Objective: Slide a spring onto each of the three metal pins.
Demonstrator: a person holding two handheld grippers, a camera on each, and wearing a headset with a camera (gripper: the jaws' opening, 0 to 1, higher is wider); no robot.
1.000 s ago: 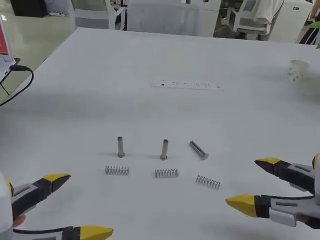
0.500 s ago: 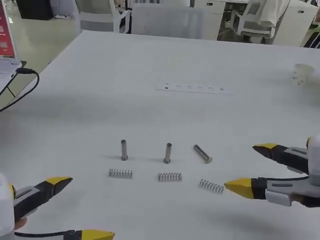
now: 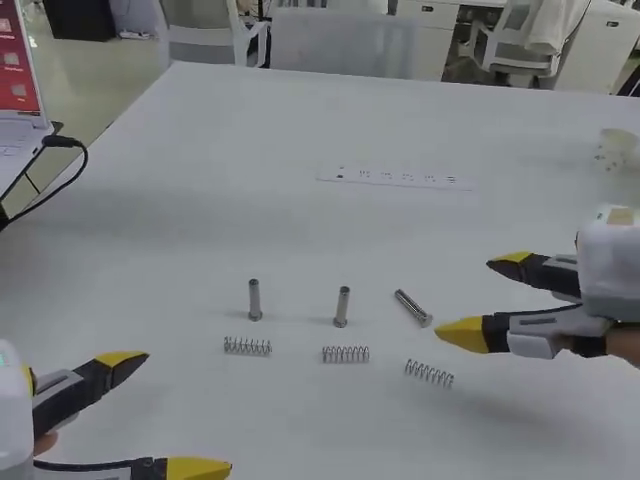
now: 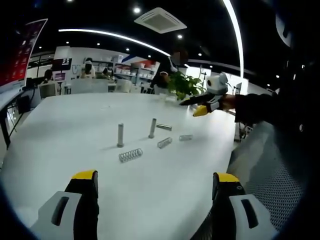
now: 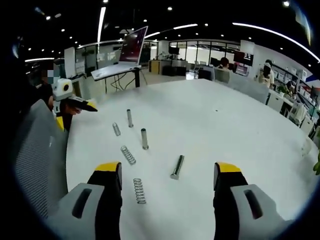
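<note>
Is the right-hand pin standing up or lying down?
Lying down. The right pin rests flat on its side, at an angle; the left pin and middle pin both stand upright.

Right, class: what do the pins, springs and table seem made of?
Pins: probably steel, smooth grey with a dull shine. Springs: thin coiled wire, likely steel, silvery. Table: white and matte, perhaps laminate; can't tell.
</note>
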